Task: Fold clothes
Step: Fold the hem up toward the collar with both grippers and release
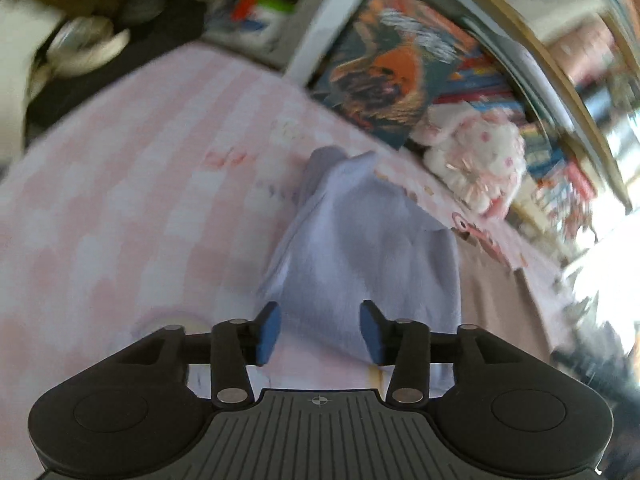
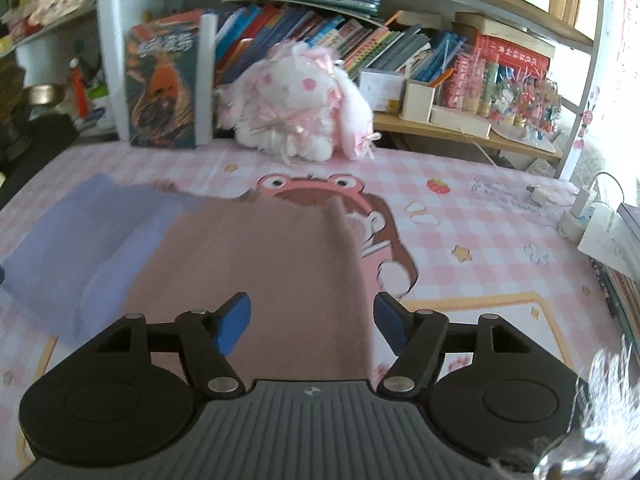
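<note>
progress: early-to-mid by my read; lavender garment (image 2: 80, 236) and dusty-pink garment (image 2: 260, 272) both lay on the desk (image 2: 500, 248), neither in a finished neat stack that I could see
lavender garment: left of the pink one and touching it, looked overlapped along the shared edge; in the left wrist view it sat bunched and partly doubled over (image 1: 360, 240), edges uneven
dusty-pink garment: spread fairly flat mid-desk, covering part of the frog print (image 2: 312, 184) on the pink checked desk cover; far right corner stood slightly peaked
left to do: square up the lavender piece, fold the pink one, stack – judgement only
left tool (image 1: 320, 330): released, blue pads wide apart, nothing between them; hovered just over the near edge of the lavender cloth; contact possibly none, the view was motion-blurred
right tool (image 2: 312, 324): released, jaws wide, empty; sat above the near end of the pink cloth, right pad (image 2: 390, 322) close to its right edge
background: plush rabbit (image 2: 296, 108) and books (image 2: 164, 84) at the desk's far edge, well apart from both garments
</note>
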The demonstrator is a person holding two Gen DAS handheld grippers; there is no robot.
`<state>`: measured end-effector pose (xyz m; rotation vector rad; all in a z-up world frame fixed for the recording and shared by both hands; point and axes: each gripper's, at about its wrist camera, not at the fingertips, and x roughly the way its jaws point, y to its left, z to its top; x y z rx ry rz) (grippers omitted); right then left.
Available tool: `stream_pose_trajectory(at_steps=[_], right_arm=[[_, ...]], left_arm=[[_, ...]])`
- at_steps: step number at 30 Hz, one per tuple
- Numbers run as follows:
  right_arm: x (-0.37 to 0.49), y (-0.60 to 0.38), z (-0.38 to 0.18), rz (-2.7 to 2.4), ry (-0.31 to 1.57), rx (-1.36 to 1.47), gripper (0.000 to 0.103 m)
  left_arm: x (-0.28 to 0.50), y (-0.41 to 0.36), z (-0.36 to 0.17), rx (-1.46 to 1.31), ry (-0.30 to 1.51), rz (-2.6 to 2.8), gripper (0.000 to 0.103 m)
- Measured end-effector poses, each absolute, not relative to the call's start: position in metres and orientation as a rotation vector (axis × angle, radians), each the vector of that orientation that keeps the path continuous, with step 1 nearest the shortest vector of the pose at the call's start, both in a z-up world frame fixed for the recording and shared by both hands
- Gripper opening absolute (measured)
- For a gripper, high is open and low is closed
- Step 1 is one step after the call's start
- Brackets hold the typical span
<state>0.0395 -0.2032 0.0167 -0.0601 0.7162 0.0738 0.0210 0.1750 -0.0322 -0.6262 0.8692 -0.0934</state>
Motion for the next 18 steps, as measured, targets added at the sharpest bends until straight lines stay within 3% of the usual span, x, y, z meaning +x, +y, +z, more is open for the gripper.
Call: stream_pose_trajectory(at_steps=[13, 18], right_arm=[[-0.009, -0.160, -0.002, 0.078, 0.801, -0.030, 0.071], [-0.014, -0.160, 0.000, 0.050, 0.798, -0.029, 0.071]], left_arm=[[0.032, 0.199, -0.093, -1.259, 0.924, 0.023, 0.042], [0.041, 0.195, -0.100, -1.360, 0.889, 0.091, 0.039]])
